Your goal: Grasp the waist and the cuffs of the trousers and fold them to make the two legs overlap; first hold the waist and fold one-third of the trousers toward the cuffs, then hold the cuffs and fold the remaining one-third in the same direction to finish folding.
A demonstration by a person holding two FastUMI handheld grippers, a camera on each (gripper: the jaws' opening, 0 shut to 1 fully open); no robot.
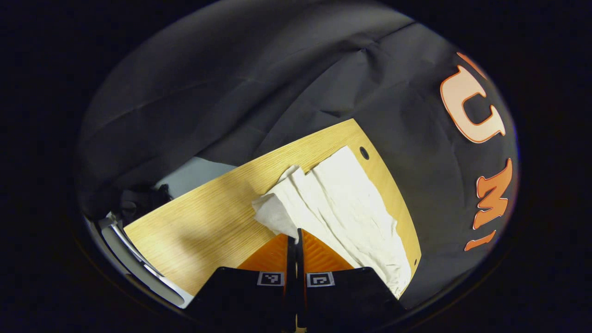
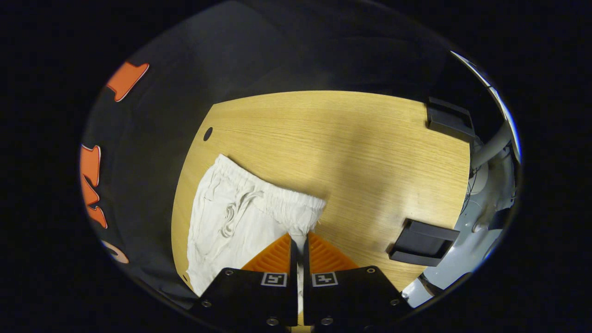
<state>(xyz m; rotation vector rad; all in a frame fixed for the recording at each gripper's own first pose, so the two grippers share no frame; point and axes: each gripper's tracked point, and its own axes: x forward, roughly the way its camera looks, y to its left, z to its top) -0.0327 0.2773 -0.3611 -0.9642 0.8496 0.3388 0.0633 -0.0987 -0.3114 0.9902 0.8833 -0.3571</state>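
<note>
White trousers (image 1: 342,203) lie on a wooden table (image 1: 208,226), their legs stretching toward the far corner in the left gripper view. There my left gripper (image 1: 296,235) is shut on the cuff end, and the cloth bunches up at its fingertips. The right gripper view has the elastic waist with a drawstring (image 2: 240,203) lying across the table (image 2: 351,152). My right gripper (image 2: 299,238) is shut on the right-hand corner of the waistband, lifting a small pinch of fabric.
Two black brackets (image 2: 423,243) (image 2: 448,121) sit on the table's right edge in the right gripper view, with a white stand (image 2: 490,152) beyond them. A small round hole (image 1: 364,152) marks the table's far corner. The black cloth wall hangs close behind.
</note>
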